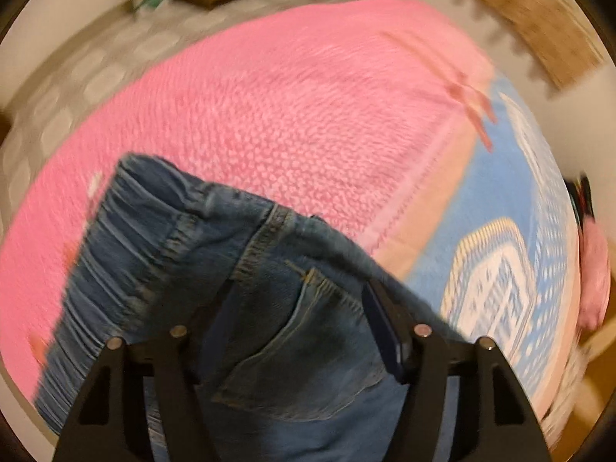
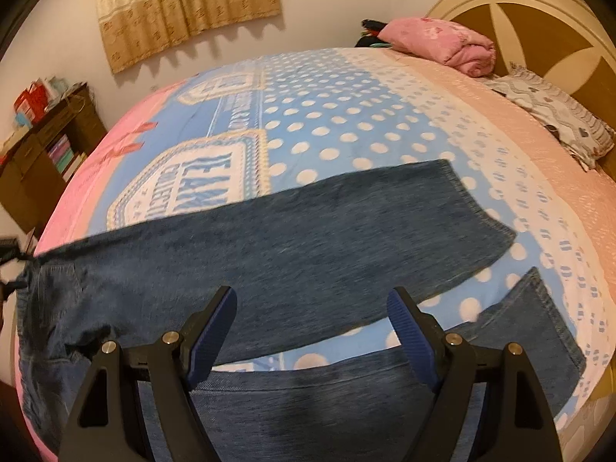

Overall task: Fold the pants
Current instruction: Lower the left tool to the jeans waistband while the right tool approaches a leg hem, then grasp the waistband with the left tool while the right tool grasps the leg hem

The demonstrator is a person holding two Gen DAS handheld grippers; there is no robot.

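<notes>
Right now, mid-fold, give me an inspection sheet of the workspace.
Surface: bed with blue polka-dot sheet, pink blanket over one end.
Job's things: jeans spread flat, legs apart; waistband at the pink blanket.
Clutter: rolled pink bundle, grey patterned pillow by the headboard.
Grippers: left gripper jaws wide over the back pocket; right gripper open above the legs.
Cables: nothing seen.
Surroundings: curtain, wooden shelf, headboard.

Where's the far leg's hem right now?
Right wrist view, right of centre: the far leg's hem lies flat on the polka-dot blanket, beyond the open right gripper.
</notes>
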